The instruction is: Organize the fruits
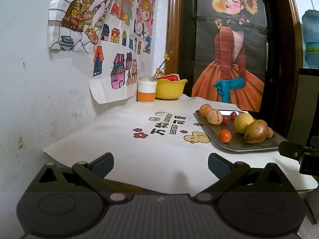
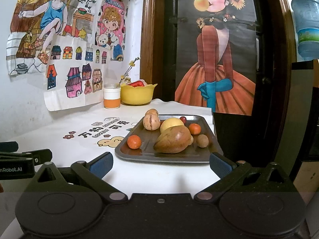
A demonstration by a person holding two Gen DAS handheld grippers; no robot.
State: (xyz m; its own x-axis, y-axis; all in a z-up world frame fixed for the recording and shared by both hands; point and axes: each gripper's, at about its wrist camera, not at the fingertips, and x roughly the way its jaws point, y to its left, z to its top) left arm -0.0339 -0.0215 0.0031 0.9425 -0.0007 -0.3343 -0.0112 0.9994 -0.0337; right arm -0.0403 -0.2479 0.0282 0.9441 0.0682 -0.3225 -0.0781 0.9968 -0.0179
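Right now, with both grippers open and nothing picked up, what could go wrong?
1. The tray is crowded; reaching for the big brown fruit could knock the small orange or brown ball rolling.
2. The tray sits near the table's right edge, so a nudged fruit may fall off.

We're looking at a dark grey metal tray [image 2: 199, 155] full of warm tones: two bright orange tangerines [image 2: 134, 141], a pale yellow lemon [image 2: 169, 123], a brown-green mango [image 2: 173, 141], a tan melon with dark stripes [image 2: 151, 121] and small red cherry tomatoes [image 1: 224, 119]. The table cover [image 1: 155, 159] is white with black lettering, red flowers and a yellow duck print. Behind sit a yellow bowl [image 2: 137, 94] and a white cup with an orange band [image 2: 112, 96]. Our gripper pads [image 2: 100, 165] are blue on black arms.
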